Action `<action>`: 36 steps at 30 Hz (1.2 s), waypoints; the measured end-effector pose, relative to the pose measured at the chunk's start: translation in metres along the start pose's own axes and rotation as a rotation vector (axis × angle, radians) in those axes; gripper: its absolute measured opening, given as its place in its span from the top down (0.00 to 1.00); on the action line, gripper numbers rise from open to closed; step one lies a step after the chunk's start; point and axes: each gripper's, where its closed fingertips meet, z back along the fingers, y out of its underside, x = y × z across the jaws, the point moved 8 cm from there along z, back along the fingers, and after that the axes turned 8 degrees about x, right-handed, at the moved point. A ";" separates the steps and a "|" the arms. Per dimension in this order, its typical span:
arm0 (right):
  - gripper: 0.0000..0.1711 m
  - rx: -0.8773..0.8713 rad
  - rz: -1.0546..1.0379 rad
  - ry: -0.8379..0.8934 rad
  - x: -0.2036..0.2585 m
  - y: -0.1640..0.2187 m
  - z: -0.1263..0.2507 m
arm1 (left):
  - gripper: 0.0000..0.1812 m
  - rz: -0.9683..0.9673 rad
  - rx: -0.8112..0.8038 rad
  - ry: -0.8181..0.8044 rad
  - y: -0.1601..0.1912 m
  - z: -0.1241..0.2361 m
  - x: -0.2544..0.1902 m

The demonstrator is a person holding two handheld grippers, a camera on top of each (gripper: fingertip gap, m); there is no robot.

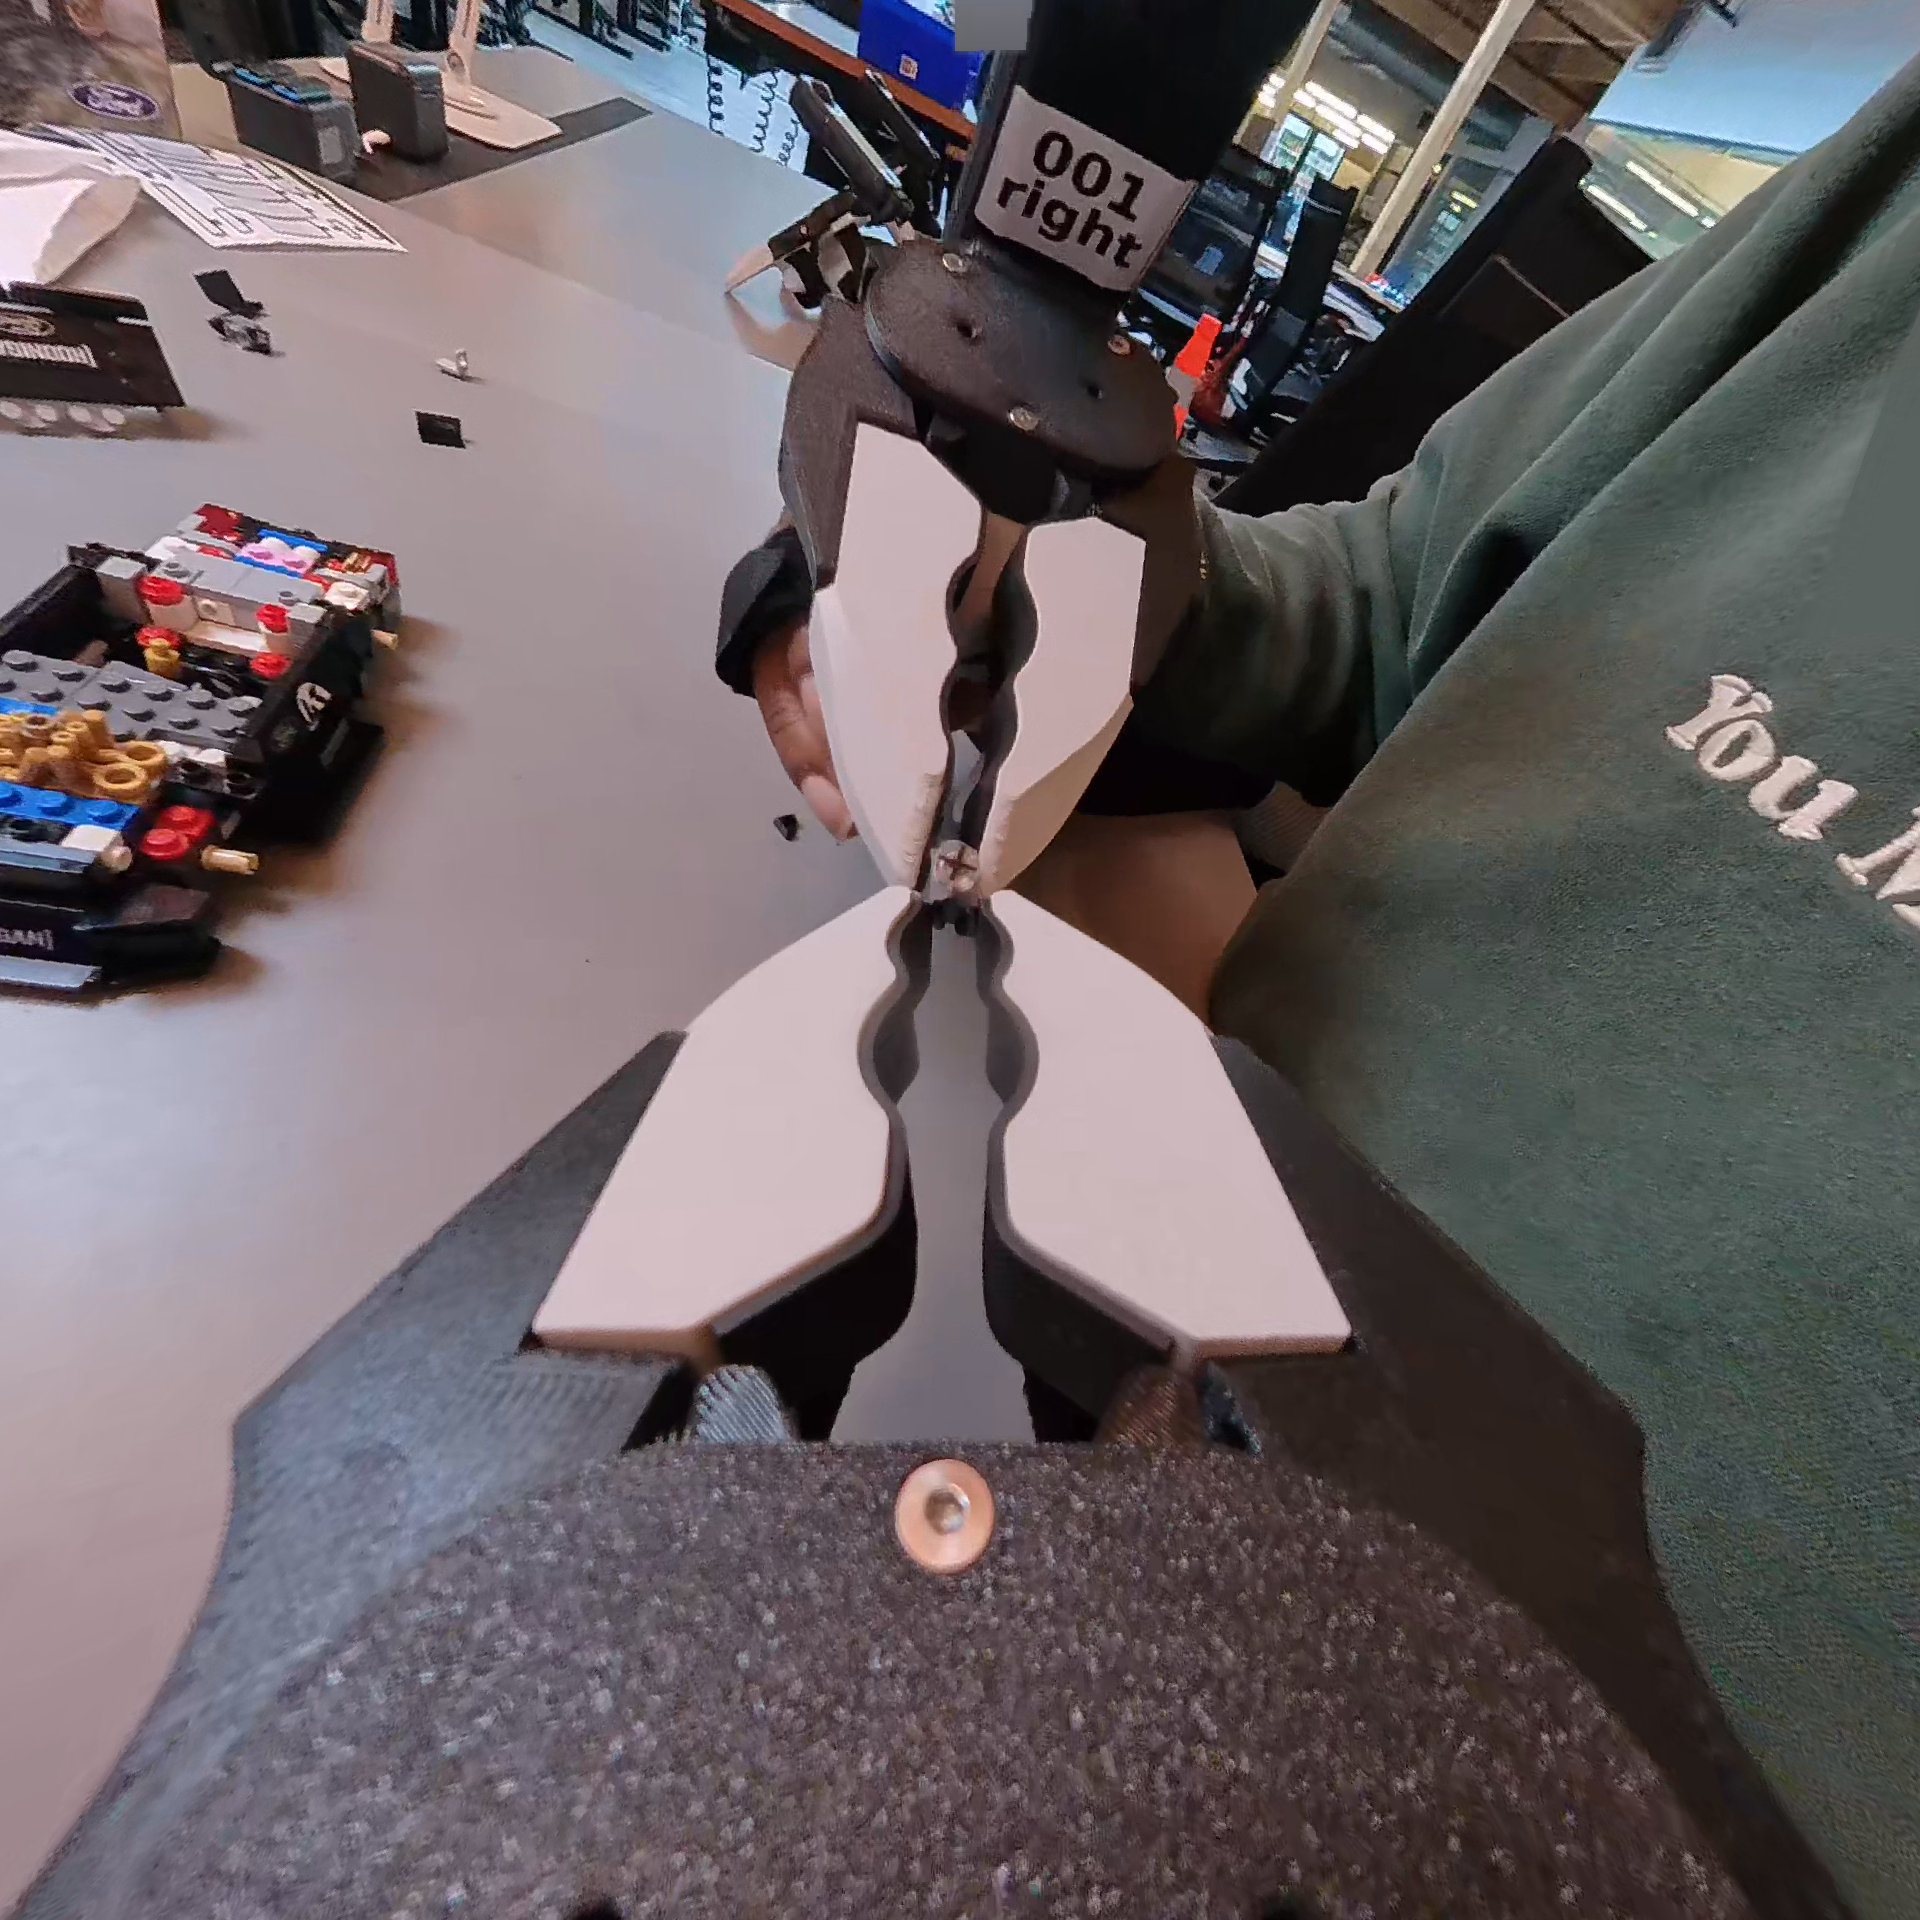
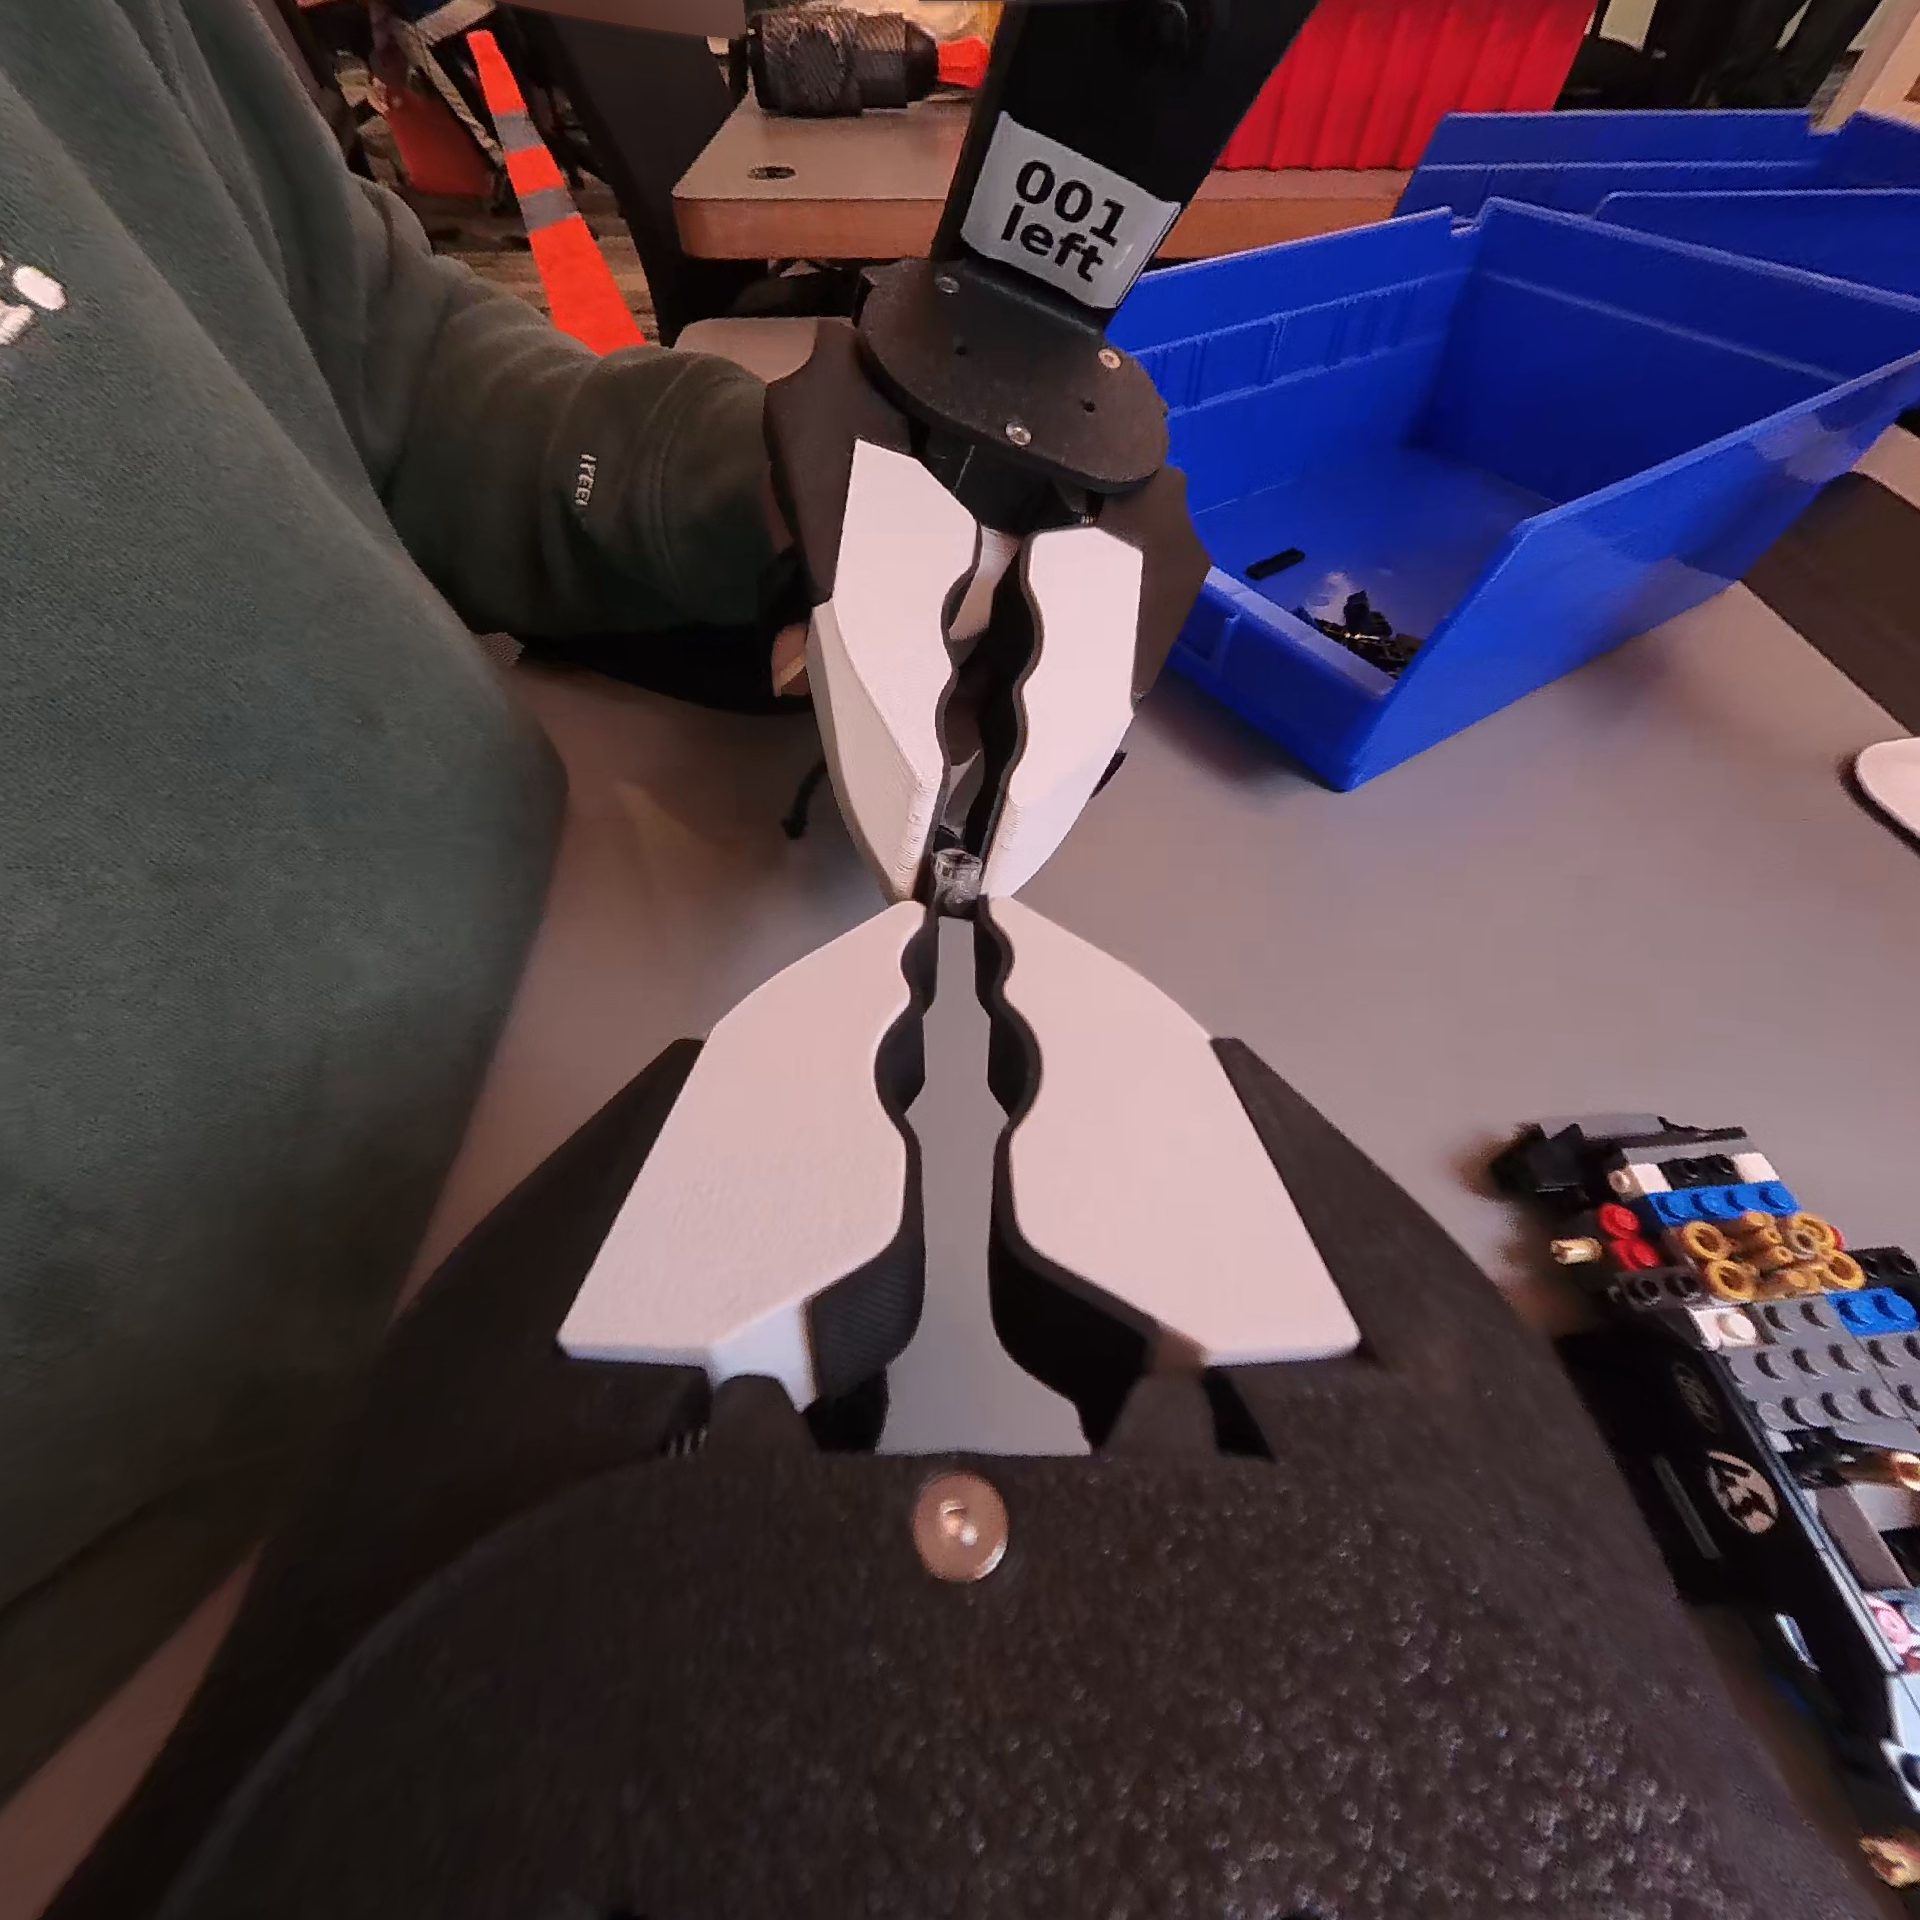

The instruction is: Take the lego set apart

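Item: lego set [image 1: 177,727], a partly stripped car build, long and low, lying flat on the grey table [image 1: 582,1039]. Black side panels and base; dark grey studded plates across the middle; a cluster of gold ring pieces; blue plates beside them; red round studs; white, light grey and pink bricks at one end. In the right wrist view the same build [image 2: 1756,1340] lies to the lower right, well apart from both tools. Left gripper [image 1: 948,914]: white fingers drawn nearly together at the tips, pinching a small piece [image 1: 954,871], pale or clear with a dark part under it, too small to identify further. Right gripper [image 2: 954,914]: tips likewise almost closed on that same small piece [image 2: 956,868]. The 2 grippers meet tip to tip above the table, near the person's green sleeve [image 2: 468,416]. Loose black bits [image 1: 438,428] lie scattered on the table. A blue bin [image 2: 1558,499] stands beyond, holding a few dark parts.
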 end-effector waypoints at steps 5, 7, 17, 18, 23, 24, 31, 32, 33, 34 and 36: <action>0.96 0.004 -0.028 -0.001 -0.003 0.002 0.000 | 0.96 -0.035 -0.004 -0.046 -0.001 0.003 0.001; 0.96 0.006 -0.042 -0.005 -0.005 0.004 0.000 | 0.96 -0.036 -0.014 -0.059 -0.002 0.005 0.002; 0.94 -0.006 -0.078 -0.017 -0.006 0.004 -0.001 | 0.96 -0.045 0.006 -0.080 -0.003 0.006 0.000; 0.94 -0.011 -0.081 -0.024 -0.005 0.004 -0.001 | 0.96 -0.049 0.010 -0.079 -0.003 0.005 0.000; 0.91 -0.036 -0.100 -0.066 -0.004 0.003 -0.001 | 0.96 -0.059 0.015 -0.096 -0.003 0.005 0.000; 0.91 -0.033 -0.099 -0.063 -0.004 0.003 -0.002 | 0.96 -0.060 0.019 -0.089 -0.003 0.005 -0.001; 0.95 -0.043 -0.088 -0.052 -0.004 0.001 -0.002 | 0.96 -0.081 0.022 -0.100 -0.004 0.005 -0.003; 0.95 -0.054 -0.092 -0.056 -0.004 0.001 -0.001 | 0.96 -0.073 0.010 -0.091 -0.005 0.006 -0.003; 0.95 -0.061 -0.096 -0.059 -0.005 0.000 0.000 | 0.96 -0.065 0.003 -0.086 -0.006 0.006 -0.002; 0.95 -0.056 -0.096 -0.063 -0.005 0.001 0.000 | 0.96 -0.060 0.012 -0.081 -0.005 0.006 -0.002; 0.95 -0.089 -0.107 -0.039 -0.010 0.001 0.009 | 0.96 -0.065 0.090 -0.148 0.003 0.009 0.005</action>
